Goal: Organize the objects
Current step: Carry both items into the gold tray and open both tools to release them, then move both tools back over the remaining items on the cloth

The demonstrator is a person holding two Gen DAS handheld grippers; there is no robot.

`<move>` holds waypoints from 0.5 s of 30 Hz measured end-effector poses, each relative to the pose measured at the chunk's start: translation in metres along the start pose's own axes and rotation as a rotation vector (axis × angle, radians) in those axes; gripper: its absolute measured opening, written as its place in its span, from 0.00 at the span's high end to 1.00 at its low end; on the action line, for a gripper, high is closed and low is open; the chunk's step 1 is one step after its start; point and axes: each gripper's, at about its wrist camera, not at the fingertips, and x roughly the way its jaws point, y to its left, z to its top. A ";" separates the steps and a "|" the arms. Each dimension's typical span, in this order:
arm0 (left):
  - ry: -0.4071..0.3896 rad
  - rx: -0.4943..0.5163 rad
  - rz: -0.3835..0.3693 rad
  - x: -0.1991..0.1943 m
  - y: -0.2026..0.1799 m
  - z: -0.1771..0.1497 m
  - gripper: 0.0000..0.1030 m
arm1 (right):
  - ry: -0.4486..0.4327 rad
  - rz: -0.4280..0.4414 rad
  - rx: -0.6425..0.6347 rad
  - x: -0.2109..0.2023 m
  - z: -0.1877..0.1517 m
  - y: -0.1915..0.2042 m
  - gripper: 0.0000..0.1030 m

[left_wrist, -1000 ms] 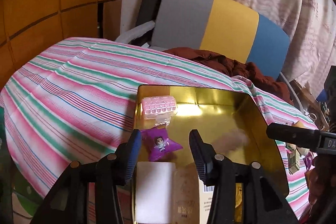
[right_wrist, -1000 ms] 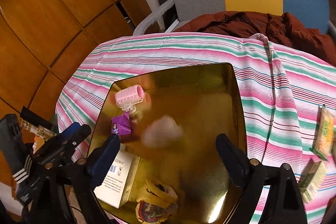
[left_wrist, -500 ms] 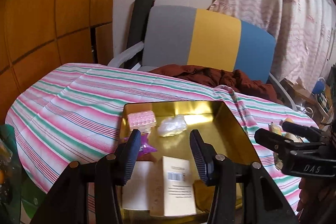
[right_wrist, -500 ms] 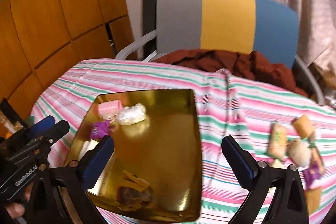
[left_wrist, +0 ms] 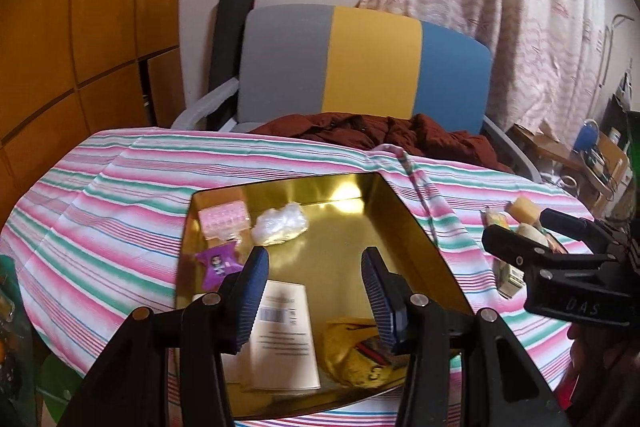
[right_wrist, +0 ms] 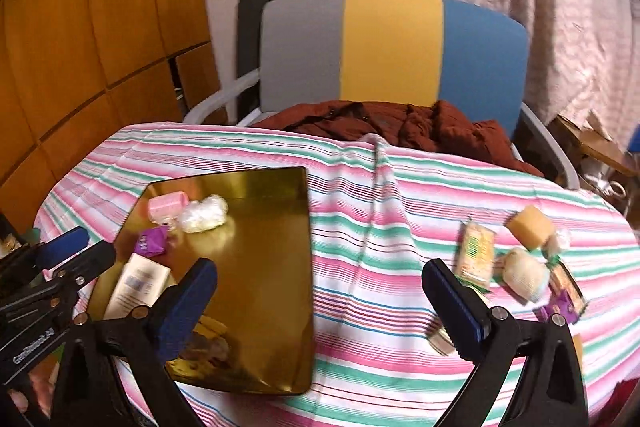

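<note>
A gold tray [left_wrist: 416, 227] [right_wrist: 280, 227] lies on the striped tablecloth. Inside it are a pink roller [left_wrist: 223, 222] [right_wrist: 168, 205], a clear plastic wad [left_wrist: 280, 225] [right_wrist: 202, 213], a purple packet [left_wrist: 218, 263] [right_wrist: 151, 241], a white box [left_wrist: 282, 331] [right_wrist: 138, 285] and a yellow pouch [left_wrist: 356, 357]. My left gripper [left_wrist: 316, 291] hovers open above the tray's near half, holding nothing. My right gripper [right_wrist: 320, 301] stands wide open over the tray's right edge. Loose items lie to the right: a green-printed packet [right_wrist: 474, 249], a yellow sponge [right_wrist: 530, 227] and a white ball [right_wrist: 524, 275].
A grey, yellow and blue chair [right_wrist: 392, 55] with a brown garment [right_wrist: 400, 125] stands behind the table. Wooden panels [left_wrist: 80, 47] fill the left; a patterned curtain [left_wrist: 500, 7] hangs at the right. The right gripper's body [left_wrist: 560, 267] shows in the left wrist view.
Both grippers have pulled back and up from the tray. The plastic wad, blurred in mid-air a second ago, now rests beside the pink roller. The loose items at the right have come into view.
</note>
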 end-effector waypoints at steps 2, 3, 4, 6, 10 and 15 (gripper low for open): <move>0.008 0.010 -0.019 0.001 -0.006 -0.001 0.53 | 0.012 -0.015 0.019 0.001 -0.004 -0.011 0.00; 0.013 0.016 -0.032 0.002 -0.009 -0.001 0.53 | 0.019 -0.025 0.030 0.002 -0.006 -0.017 0.00; 0.014 0.023 -0.043 0.003 -0.012 -0.002 0.53 | 0.027 -0.033 0.042 0.003 -0.008 -0.024 0.00; 0.018 0.036 -0.056 0.004 -0.018 -0.004 0.53 | 0.040 -0.042 0.068 0.006 -0.013 -0.035 0.00; 0.035 0.064 -0.091 0.007 -0.033 -0.006 0.53 | 0.067 -0.073 0.109 0.011 -0.019 -0.060 0.00; 0.049 0.111 -0.139 0.009 -0.054 -0.009 0.53 | 0.086 -0.112 0.162 0.010 -0.021 -0.100 0.00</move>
